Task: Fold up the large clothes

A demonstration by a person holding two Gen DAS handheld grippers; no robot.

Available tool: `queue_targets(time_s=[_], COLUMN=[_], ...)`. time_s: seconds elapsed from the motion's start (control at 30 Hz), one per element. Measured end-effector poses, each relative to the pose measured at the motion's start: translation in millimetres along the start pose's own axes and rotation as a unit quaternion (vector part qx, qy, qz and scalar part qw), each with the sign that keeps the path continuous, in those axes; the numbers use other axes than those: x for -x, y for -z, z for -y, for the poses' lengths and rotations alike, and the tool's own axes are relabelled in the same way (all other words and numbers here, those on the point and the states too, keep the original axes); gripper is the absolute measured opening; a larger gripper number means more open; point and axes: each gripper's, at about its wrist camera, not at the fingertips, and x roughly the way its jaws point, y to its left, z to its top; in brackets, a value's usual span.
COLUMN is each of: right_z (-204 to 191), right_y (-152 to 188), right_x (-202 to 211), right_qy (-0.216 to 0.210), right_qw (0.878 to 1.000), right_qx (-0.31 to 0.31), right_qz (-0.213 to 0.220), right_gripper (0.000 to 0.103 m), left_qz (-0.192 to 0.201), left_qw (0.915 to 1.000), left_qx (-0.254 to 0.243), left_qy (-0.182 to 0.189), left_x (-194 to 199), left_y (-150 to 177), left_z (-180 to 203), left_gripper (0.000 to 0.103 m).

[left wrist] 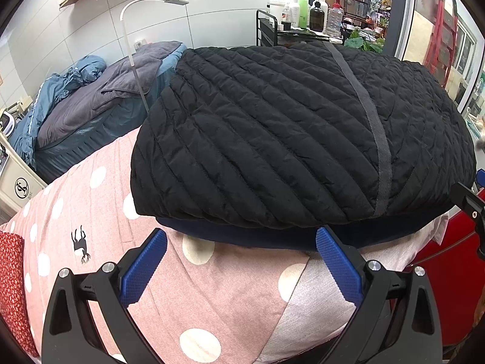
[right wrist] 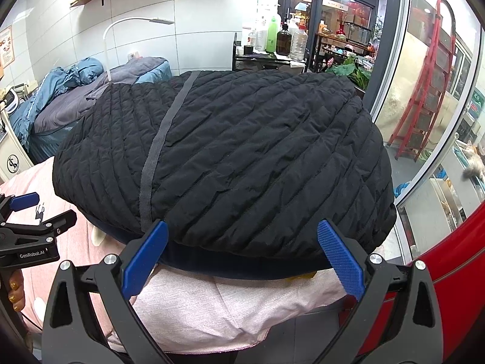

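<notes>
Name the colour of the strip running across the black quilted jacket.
Dark grey, a flat band crossing the black quilted jacket; it shows best in the right wrist view.

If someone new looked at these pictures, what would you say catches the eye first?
The big black quilted jacket fills the middle of both views, folded into a bundle with a grey strip running across it. It lies on a pink polka-dot sheet. In front of it, the left gripper and the right gripper are both open, their blue pads near its front edge.
</notes>
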Motion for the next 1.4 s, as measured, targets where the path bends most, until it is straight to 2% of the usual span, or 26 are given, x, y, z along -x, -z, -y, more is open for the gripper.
queue_targets(time_s=[1.4], right_z=[2], right_y=[4], right_x=[-4], right_qy=[0.008], right_qw=[1.0], right_qx=[-0.001], right_qz=[-0.005], right_gripper=[0.097], left_qz=[0.005], left_qw=[0.9995], left_qx=[-0.029], left_qy=[-0.004], left_x=[0], left_y=[5], left_z=[13], left_gripper=[0.097])
